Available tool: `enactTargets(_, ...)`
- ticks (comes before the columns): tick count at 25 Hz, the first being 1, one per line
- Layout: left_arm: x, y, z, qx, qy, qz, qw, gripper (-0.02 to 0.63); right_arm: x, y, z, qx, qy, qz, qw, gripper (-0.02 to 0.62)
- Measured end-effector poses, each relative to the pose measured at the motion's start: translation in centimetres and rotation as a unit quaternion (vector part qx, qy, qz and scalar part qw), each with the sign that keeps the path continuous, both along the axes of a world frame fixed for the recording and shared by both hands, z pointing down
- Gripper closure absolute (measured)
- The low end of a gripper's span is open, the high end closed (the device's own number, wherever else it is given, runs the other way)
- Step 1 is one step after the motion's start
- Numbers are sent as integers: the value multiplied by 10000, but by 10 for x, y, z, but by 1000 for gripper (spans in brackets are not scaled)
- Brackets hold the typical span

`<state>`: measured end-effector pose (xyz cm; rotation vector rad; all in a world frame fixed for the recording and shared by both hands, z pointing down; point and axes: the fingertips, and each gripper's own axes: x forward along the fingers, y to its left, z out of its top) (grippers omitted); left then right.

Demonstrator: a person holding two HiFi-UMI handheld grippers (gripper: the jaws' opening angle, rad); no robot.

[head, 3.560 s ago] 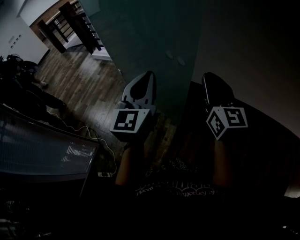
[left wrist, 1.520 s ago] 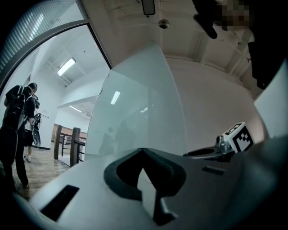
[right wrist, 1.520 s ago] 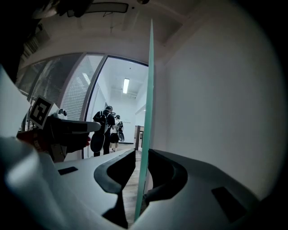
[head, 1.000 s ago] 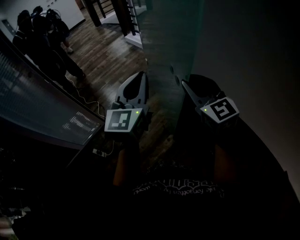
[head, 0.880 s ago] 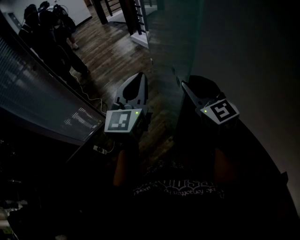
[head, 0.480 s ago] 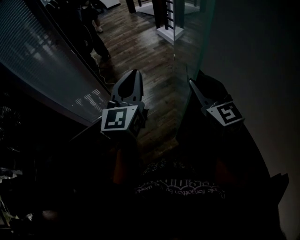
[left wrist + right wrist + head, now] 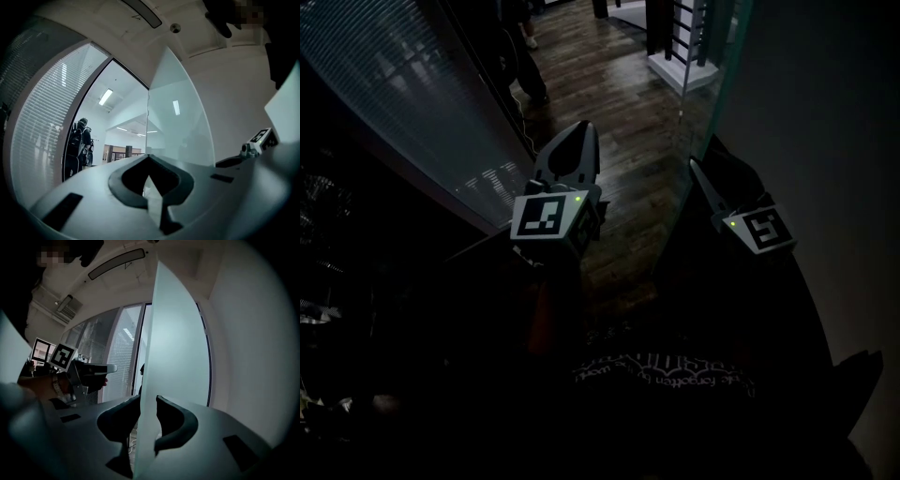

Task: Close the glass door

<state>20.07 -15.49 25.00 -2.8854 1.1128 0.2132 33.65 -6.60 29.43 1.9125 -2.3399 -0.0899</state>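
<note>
The glass door (image 7: 705, 112) shows as a greenish edge running up the dim head view; in the right gripper view it is a frosted pane (image 7: 176, 333). My right gripper (image 7: 694, 163) sits on that edge. Its jaws straddle the pane (image 7: 148, 399), with their tips against both faces, and they are opening a little. My left gripper (image 7: 581, 127) hangs to the left of the door over the floor, touching nothing. Its tips meet (image 7: 149, 158) with nothing between them, and the door (image 7: 180, 126) stands ahead of it to the right.
A wall of slatted blinds (image 7: 412, 84) runs along the left, close to my left gripper. A person (image 7: 77, 145) stands beyond the doorway on the wooden floor (image 7: 619, 84). A black railing on a white base (image 7: 680, 42) stands behind the door. A pale wall (image 7: 825, 112) fills the right.
Both grippers and the door edge have swung across the room. The blind wall now fills more of the left, and the person and railing have slid toward the top. The right gripper stays on the door edge.
</note>
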Motion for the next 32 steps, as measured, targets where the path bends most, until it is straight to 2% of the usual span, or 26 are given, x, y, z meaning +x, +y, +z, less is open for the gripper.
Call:
enactTargets(6,-18,-30,-20,104,13,233,9997,604,-43,-32,-8,-41,41,-78,10000,503)
enactTargets(16,-46,-56,-21,218,29,-211,9995,604,-53,-54,0,17,-31,-290,9996,497)
enactTargets(22,-89,-76,-24,241,40,-341,9991,604,-89,-81,-2,23,-59,-371,9993,497)
enactTargets(32,-131,-101,-20,361,-72,-457,9983,604,-127,-123,-3,126,-143,-431,9989,497)
